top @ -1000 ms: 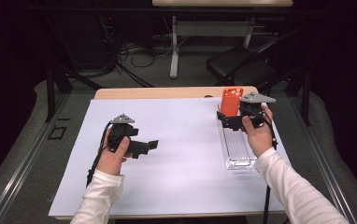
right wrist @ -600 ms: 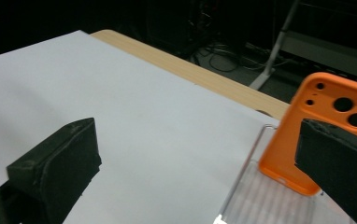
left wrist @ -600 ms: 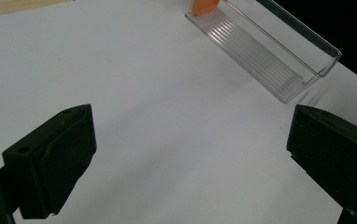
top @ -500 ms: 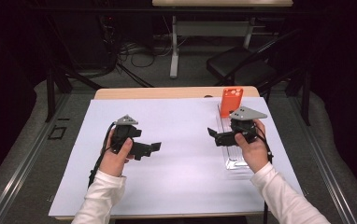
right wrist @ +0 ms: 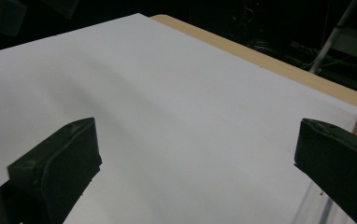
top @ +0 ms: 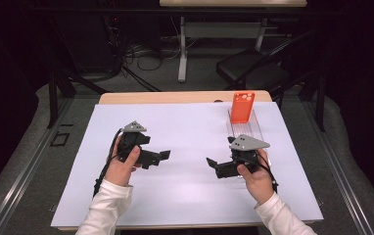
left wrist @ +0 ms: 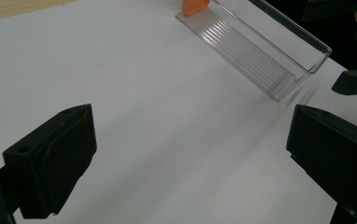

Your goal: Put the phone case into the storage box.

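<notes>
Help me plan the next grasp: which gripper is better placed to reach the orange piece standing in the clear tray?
Probably the right gripper. It sits beside the clear tray, nearer the orange piece; the left gripper is across the sheet. Both have open, empty jaws.

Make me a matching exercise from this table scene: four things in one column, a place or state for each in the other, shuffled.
Things:
1. orange block
2. clear tray
3. left hand-held gripper
4. white sheet

Places or states:
A. covers most of the tabletop
B. stands upright at the tray's far end
C. open, above the sheet's left half
D. long, ridged floor, on the sheet's right side

Pairs: 1-B, 2-D, 3-C, 4-A
</notes>
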The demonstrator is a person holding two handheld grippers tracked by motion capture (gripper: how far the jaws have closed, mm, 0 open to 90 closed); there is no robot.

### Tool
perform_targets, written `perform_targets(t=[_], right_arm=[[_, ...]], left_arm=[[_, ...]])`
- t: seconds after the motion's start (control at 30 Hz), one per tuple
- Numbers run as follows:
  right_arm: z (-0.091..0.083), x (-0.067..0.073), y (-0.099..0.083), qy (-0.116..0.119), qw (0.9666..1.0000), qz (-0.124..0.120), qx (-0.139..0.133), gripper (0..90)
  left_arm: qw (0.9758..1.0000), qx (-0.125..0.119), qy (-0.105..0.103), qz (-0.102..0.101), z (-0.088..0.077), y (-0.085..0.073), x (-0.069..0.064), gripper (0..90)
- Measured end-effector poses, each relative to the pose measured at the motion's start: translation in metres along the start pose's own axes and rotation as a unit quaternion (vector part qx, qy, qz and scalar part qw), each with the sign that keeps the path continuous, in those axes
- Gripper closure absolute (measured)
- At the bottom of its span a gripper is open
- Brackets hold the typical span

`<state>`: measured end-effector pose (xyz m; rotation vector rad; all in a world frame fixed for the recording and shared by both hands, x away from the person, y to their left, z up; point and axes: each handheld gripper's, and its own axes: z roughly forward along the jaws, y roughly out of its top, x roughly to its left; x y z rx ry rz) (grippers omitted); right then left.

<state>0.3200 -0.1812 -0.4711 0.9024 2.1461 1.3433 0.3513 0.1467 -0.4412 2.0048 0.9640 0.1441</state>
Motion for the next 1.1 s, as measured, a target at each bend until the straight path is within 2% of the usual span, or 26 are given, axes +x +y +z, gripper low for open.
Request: perform_targets(t=[0.33,0.67,1.1], right_arm=[[0.005,0.016,-0.018,0.01,0.9999,0.001,-0.008,1.1],[0.007,0.018,-0.035,0.012,0.9998,0.015,-0.01,1.7],[0.012,0.019,-0.046,0.012,0.9998,0.014,0.0,2.3]], left_arm=[[1.0,-0.005,0.001,0.0,-0.001,0.0,0.0,2.2],[1.0,-0.003,0.001,0.002,0.0,-0.002,0.001,2.2],[1.0,-0.005,0.005,0.0,-0.001,-0.002,0.003,2.2]])
